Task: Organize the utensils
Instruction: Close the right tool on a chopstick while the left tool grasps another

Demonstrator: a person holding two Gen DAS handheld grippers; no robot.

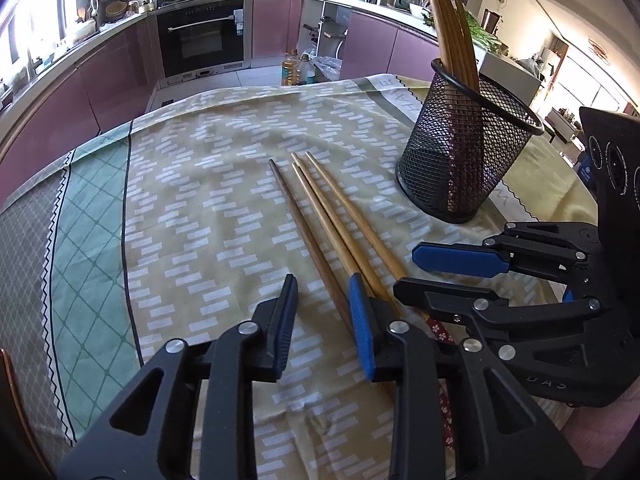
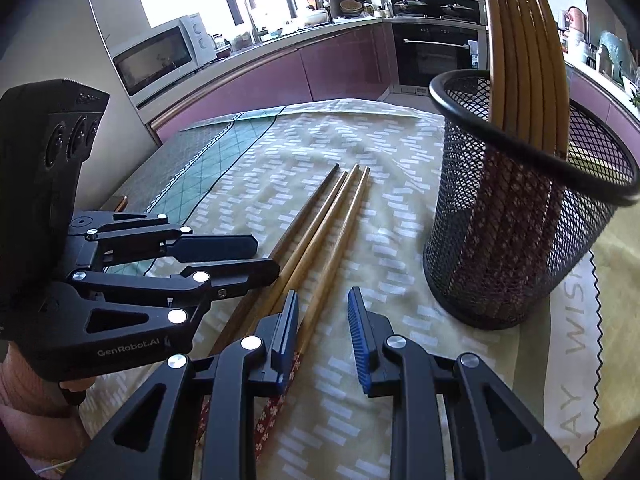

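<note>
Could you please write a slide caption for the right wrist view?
Right gripper open over four chopsticks on the patterned tablecloth, beside a black mesh holder already holding several.

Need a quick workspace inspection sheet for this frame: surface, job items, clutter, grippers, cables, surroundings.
Surface: patterned tablecloth, slightly wrinkled.
Job's things: four loose chopsticks lying side by side; black mesh holder upright, already holding several chopsticks.
Clutter: nothing seen on the cloth.
Grippers: left gripper open, jaws straddling the darkest chopstick; right gripper open over the rightmost loose chopstick, nothing gripped.
Cables: nothing seen.
Surroundings: kitchen, oven, microwave, oil bottles on the floor.
</note>
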